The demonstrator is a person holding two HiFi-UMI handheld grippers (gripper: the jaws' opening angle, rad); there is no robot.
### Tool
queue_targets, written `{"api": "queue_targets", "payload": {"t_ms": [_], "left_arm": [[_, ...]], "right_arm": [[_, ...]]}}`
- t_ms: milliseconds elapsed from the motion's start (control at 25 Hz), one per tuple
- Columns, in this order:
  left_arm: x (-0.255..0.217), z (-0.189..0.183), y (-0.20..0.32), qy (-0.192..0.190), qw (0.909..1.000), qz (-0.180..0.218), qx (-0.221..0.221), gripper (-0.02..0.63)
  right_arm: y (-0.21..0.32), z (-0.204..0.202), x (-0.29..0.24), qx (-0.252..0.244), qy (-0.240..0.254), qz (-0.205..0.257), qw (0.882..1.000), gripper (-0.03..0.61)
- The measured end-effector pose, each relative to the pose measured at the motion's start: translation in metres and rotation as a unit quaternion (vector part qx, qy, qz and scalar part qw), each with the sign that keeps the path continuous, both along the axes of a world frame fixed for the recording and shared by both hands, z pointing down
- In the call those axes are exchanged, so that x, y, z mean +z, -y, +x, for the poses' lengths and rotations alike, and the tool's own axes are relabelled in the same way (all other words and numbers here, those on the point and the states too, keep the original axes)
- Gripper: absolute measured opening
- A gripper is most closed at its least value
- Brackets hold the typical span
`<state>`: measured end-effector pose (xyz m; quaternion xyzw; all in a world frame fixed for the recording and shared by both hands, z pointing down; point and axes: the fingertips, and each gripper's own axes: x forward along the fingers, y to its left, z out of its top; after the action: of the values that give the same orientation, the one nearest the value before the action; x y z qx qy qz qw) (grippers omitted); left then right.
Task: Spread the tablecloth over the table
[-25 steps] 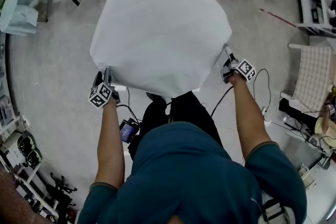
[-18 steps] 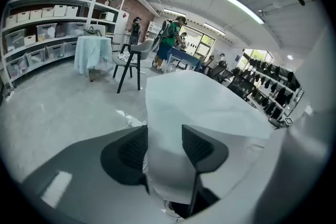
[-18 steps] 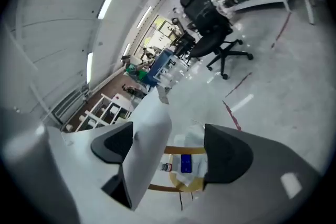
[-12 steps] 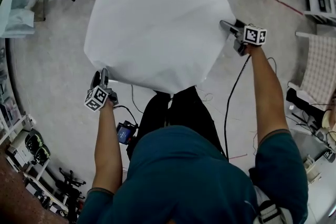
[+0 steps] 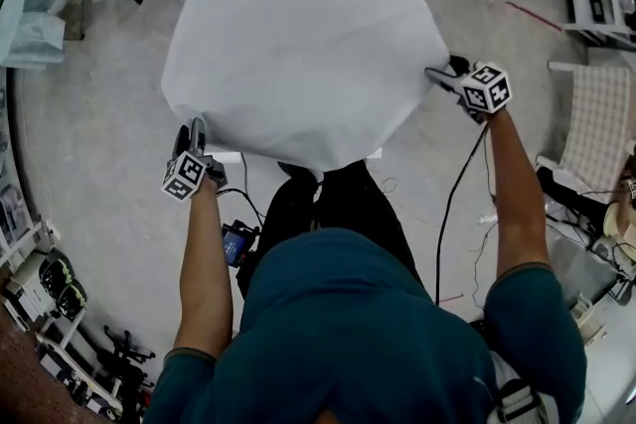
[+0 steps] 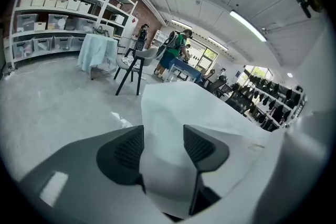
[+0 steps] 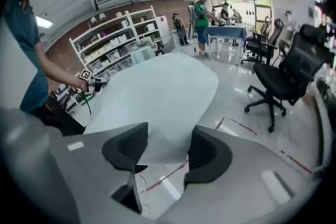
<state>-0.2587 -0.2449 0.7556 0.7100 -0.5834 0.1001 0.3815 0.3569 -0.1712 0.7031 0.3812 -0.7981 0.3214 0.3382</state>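
Jaws closing on thin billowed tablecloth (image 5: 298,45) — right gripper (image 7: 167,148); left gripper (image 6: 163,147) pinches it.

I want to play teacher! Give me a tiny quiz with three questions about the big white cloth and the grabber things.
1. True or false: the thin white tablecloth is folded up small.
2. What sits between the jaws of the left gripper? A) the tablecloth B) a cable C) nothing
3. Name the black wheeled seat beyond the cloth.
Key: 1 false, it is spread out wide. 2 A. 3 an office chair.
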Motion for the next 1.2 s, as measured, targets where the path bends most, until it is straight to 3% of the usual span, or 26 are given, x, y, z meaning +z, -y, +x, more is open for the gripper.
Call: {"api": "queue_targets", "payload": {"t_ms": [40, 120, 240, 320, 440, 560, 720, 800, 880, 960, 1000, 1080, 1200], "left_arm": [[-0.001, 0.002, -0.001, -0.002, 1.0000, 0.003, -0.001, 0.221], [-0.004, 0.005, -0.003, -0.002, 1.0000, 0.007, -0.001, 0.221], [-0.009, 0.001, -0.003, 0.004, 0.9999, 0.009, -0.001, 0.219], [-0.010, 0.001, -0.005, 0.007, 0.9999, 0.009, 0.001, 0.219], [-0.009, 0.005, -0.011, 0.008, 0.9999, 0.006, 0.007, 0.219], [-0.001, 0.010, -0.013, 0.012, 0.9997, -0.006, 0.019, 0.216], [0.008, 0.015, -0.005, 0.007, 0.9992, -0.019, 0.034, 0.209], [0.008, 0.017, -0.002, 0.010, 0.9989, -0.023, 0.041, 0.209], [0.005, 0.012, -0.003, 0.029, 0.9986, -0.018, 0.040, 0.205], [-0.003, 0.004, -0.005, 0.056, 0.9978, -0.002, 0.037, 0.162], [-0.010, 0.002, -0.006, 0.071, 0.9966, 0.009, 0.040, 0.142], [-0.021, 0.004, -0.003, 0.092, 0.9938, 0.028, 0.056, 0.127], [-0.021, 0.026, -0.001, 0.080, 0.9911, 0.034, 0.101, 0.118]], "right_arm": [[-0.001, -0.001, -0.007, 0.000, -0.015, -0.003, 1.000, 0.217], [-0.007, -0.002, -0.015, 0.037, -0.029, -0.074, 0.996, 0.137], [-0.024, -0.011, -0.028, 0.102, -0.029, -0.229, 0.968, 0.076], [-0.027, -0.015, -0.032, 0.107, -0.045, -0.258, 0.959, 0.072], [-0.021, 0.000, -0.012, 0.111, -0.102, -0.221, 0.964, 0.074], [-0.014, 0.028, 0.026, 0.152, -0.154, -0.189, 0.958, 0.081], [-0.006, 0.046, 0.068, 0.210, -0.156, -0.160, 0.952, 0.100], [-0.003, 0.058, 0.072, 0.284, -0.126, -0.128, 0.942, 0.104], [-0.006, 0.075, 0.059, 0.361, -0.125, -0.078, 0.921, 0.103], [-0.012, 0.079, 0.033, 0.383, -0.176, -0.012, 0.907, 0.103], [-0.014, 0.071, 0.021, 0.371, -0.200, 0.021, 0.907, 0.103], [-0.010, 0.026, 0.006, 0.318, -0.213, 0.074, 0.921, 0.102], [-0.004, -0.078, 0.011, 0.200, -0.175, 0.105, 0.958, 0.101]]}}
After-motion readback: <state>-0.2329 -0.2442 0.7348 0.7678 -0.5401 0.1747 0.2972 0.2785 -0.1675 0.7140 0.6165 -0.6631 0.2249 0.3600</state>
